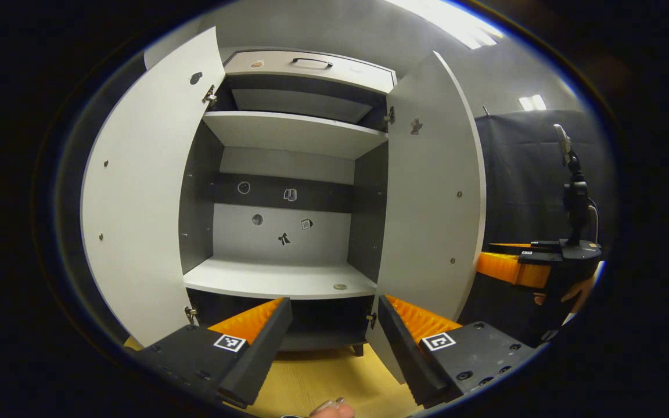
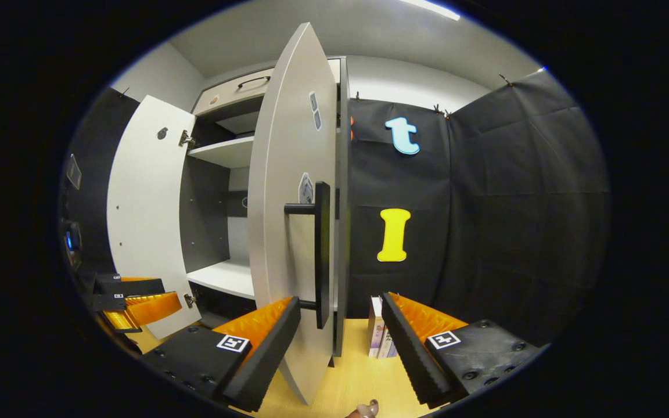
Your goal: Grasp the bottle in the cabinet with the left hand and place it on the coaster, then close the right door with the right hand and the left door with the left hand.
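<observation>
So the tall grey cabinet (image 1: 288, 174) with flat matte panels stands wide open on the pale yellow wood-grain worktop (image 1: 323, 377), both doors swung out. Its smooth white lower shelf (image 1: 279, 277) is bare apart from one small round disc (image 1: 340, 286) lying near its front right corner; can't tell what that is. A few little stickers dot the back panel. The bottle and the coaster I can't spot anywhere in these shots.

The left gripper (image 1: 334, 325) hovers in front of the cabinet's bottom edge, ribbed fingers spread apart with nothing between them. The left door (image 1: 137, 197) and right door (image 1: 433, 215) flank it.

In the right gripper view, the right gripper (image 2: 340, 328) is also released and spread, sitting right at the outer face of the right door, its left finger (image 2: 265, 325) just below the long black bar handle (image 2: 320, 249). Not touching as far as I can tell. Some thin books (image 2: 378, 334) stand at the worktop's back edge.
</observation>
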Demonstrator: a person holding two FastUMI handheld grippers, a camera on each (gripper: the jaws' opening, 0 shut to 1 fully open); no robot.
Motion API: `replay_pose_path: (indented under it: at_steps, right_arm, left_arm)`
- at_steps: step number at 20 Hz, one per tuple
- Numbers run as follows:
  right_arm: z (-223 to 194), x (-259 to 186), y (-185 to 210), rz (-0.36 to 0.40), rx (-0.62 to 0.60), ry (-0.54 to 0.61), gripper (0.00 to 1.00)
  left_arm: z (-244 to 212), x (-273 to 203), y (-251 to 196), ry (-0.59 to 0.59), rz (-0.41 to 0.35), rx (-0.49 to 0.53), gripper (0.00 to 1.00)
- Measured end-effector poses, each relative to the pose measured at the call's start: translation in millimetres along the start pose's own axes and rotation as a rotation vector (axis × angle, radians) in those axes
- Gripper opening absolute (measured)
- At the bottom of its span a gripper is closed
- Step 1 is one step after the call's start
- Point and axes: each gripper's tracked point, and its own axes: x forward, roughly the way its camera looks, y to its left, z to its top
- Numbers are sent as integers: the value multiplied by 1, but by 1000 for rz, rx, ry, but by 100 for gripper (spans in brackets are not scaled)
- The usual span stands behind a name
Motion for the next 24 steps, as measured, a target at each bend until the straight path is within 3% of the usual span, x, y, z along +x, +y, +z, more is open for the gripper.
replay_pose_path:
  at_steps: [6,8,9,10,15,24]
  right_arm:
    - [-3,14,43,56,-5,-1,95]
    - [-3,21,52,46,-14,-5,95]
    - [-2,24,56,39,-22,-8,100]
    - [-2,28,63,36,-22,-6,96]
    - [-4,41,95,26,-42,-10,96]
    - [-4,59,155,61,-43,10,98]
  left_arm:
    - [3,-8,30,-2,32,19,94]
    - [3,-13,48,5,53,27,94]
    - [2,-15,57,6,62,27,94]
    - [2,-17,66,8,69,22,94]
    - [6,-28,107,3,101,13,94]
    - [21,-68,183,-20,212,27,94]
